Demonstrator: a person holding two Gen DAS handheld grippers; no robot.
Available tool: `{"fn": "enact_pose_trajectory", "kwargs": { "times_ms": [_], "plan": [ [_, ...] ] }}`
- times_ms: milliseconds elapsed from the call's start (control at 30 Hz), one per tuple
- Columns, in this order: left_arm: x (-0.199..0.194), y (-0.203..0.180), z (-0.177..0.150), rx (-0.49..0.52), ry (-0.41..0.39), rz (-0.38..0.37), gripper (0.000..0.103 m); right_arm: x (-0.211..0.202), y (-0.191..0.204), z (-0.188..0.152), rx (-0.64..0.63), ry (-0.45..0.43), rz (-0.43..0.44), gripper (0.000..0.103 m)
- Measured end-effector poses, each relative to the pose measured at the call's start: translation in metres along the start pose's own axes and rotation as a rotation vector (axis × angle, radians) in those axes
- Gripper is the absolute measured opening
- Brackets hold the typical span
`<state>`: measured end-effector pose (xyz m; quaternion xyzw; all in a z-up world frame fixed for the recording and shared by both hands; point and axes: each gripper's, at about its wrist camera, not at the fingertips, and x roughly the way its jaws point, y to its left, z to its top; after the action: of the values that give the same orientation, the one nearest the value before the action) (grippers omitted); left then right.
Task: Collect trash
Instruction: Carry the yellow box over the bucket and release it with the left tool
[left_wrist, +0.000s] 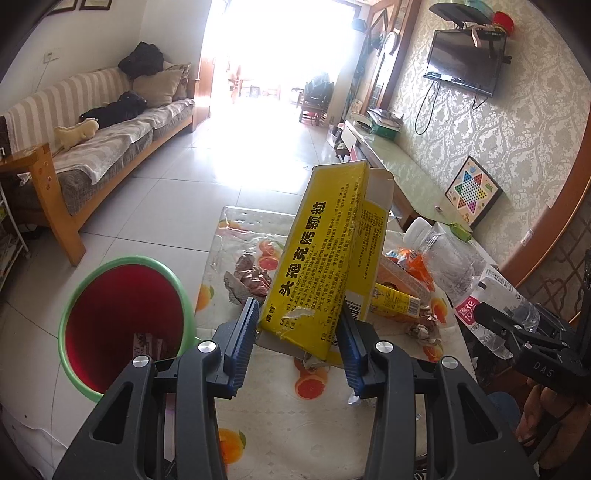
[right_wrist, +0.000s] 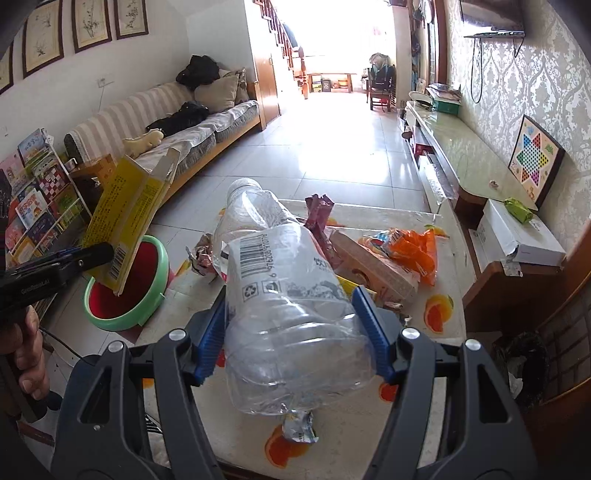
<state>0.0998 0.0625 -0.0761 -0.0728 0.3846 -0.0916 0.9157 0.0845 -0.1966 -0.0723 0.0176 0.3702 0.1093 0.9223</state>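
Note:
My left gripper (left_wrist: 299, 332) is shut on a yellow medicine box (left_wrist: 325, 254) and holds it upright above the table's left edge. In the right wrist view the box (right_wrist: 129, 210) hangs over the red bin with a green rim (right_wrist: 125, 295). The bin (left_wrist: 125, 325) stands on the floor left of the table. My right gripper (right_wrist: 291, 325) is shut on a crushed clear plastic bottle (right_wrist: 280, 295), held above the table. The bottle (left_wrist: 461, 266) also shows in the left wrist view.
The table (right_wrist: 406, 369) with an orange-slice cloth holds wrappers (right_wrist: 406, 247), a pink carton (right_wrist: 373, 266), a small yellow box (left_wrist: 395, 299) and crumpled paper (left_wrist: 247, 277). A sofa (left_wrist: 92, 129) stands left, a low TV cabinet (right_wrist: 461, 147) right. Tiled floor lies beyond.

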Motion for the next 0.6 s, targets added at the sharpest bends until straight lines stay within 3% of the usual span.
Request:
{"fn": "enact_pose_trajectory", "kwargs": {
  "times_ms": [367,600],
  "plan": [
    [-0.012,0.075,0.009,-0.103,-0.032,0.11,0.04,0.021,0.062,0.026,-0.082,-0.012,0.072,0.063],
    [-0.002,0.135,0.0,-0.194,-0.004,0.208,0.04,0.041,0.096,0.037,-0.113,0.003,0.103,0.064]
  ]
}}
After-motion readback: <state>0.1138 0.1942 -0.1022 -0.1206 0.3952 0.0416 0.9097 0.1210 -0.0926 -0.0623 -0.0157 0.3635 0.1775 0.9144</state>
